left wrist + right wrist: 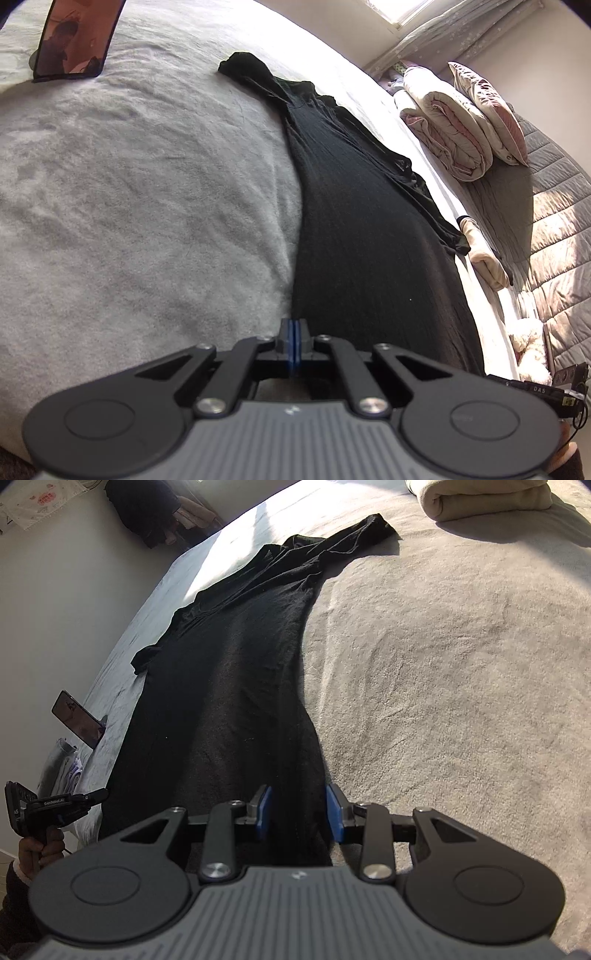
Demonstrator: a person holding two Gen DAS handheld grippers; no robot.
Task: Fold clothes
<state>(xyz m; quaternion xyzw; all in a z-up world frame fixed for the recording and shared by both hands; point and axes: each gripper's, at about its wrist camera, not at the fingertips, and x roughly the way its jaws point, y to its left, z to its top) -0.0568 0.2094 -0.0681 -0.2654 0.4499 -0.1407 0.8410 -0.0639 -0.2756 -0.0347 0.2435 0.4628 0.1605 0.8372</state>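
A long black garment (369, 229) lies flat on the bed (147, 184). Left tool (294, 334) is pressed together at its lower-centre hem; right tool (299, 812) gapes wide over it.

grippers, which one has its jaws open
The right gripper: its blue pads stand apart, astride the black garment's near edge. The left gripper's pads are pressed together.
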